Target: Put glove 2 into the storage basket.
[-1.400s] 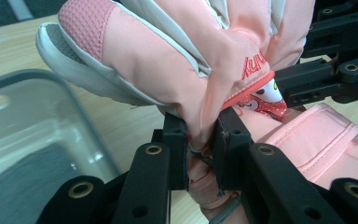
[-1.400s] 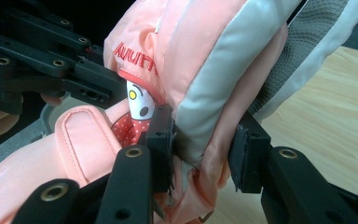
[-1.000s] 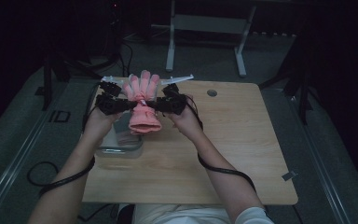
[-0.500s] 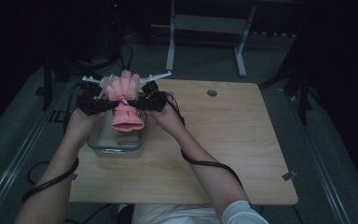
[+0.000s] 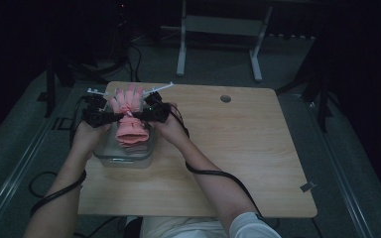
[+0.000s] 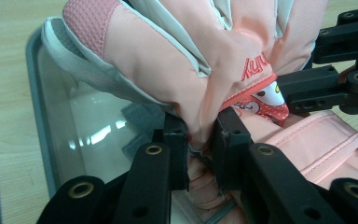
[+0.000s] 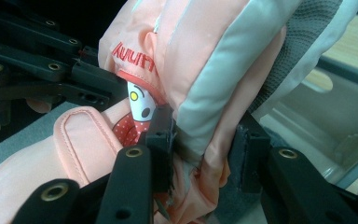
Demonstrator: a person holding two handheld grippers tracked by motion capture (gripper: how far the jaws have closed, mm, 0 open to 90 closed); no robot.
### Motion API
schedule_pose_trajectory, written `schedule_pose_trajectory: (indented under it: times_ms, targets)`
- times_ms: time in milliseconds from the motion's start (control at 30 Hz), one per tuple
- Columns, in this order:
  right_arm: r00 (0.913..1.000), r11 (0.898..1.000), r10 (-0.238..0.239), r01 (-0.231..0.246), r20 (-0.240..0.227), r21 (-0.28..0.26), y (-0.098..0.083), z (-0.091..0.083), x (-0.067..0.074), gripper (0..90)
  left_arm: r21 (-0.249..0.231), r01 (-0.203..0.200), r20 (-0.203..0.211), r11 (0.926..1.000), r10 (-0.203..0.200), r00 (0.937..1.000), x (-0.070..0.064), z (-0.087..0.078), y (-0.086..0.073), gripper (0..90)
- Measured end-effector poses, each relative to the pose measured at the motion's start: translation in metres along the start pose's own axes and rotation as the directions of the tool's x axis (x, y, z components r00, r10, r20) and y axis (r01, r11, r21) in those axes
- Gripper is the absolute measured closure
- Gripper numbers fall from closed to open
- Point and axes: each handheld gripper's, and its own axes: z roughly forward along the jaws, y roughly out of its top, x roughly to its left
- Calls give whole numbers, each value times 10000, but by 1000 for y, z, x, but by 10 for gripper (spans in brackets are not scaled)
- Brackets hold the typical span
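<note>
Here, the left gripper (image 5: 110,117) and the right gripper (image 5: 141,115) both squeeze their jaws on a pink glove (image 5: 129,119), holding it over a clear box (image 5: 104,154) at the worktop's (image 5: 238,148) ten o'clock corner.

A light wooden table (image 5: 238,148) stands on grey floor (image 5: 357,163) in a dark room.

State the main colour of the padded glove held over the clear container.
Salmon pink with pale grey panels; the glove shows best in the left gripper view.
</note>
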Motion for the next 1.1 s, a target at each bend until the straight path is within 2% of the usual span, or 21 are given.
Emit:
schedule_pose_trajectory:
  times_ms: [333,533,700,833,900,1033,1100]
  targets:
    - [9987,9949,503,-503,18,869,-24,26,-10,648,876,468,34,9951,-473,9989,9,28,-21,769]
    - [9990,9917,450,-449,24,1208,-30,31,-11,636,1282,364,-54,9911,-360,9993,9,33,-25,768]
    - [9978,9884,647,-663,163,1369,-30,36,-14,623,1272,618,-269,9899,-588,9979,10,39,-26,759]
    - [9945,9855,999,-1032,311,1344,-28,34,-18,578,1250,756,-259,9893,-729,9970,12,41,-24,727]
    - [9904,9804,1351,-1381,304,1406,-25,30,-21,565,1255,800,-239,9889,-776,9967,11,42,-23,723]
    - [9939,9884,979,-1032,514,1119,-21,18,-22,525,1340,757,-403,9881,-708,9967,11,46,-21,724]
    - [9959,9940,733,-773,531,774,-20,11,-21,512,1237,910,-436,9881,-862,9953,12,48,-22,724]
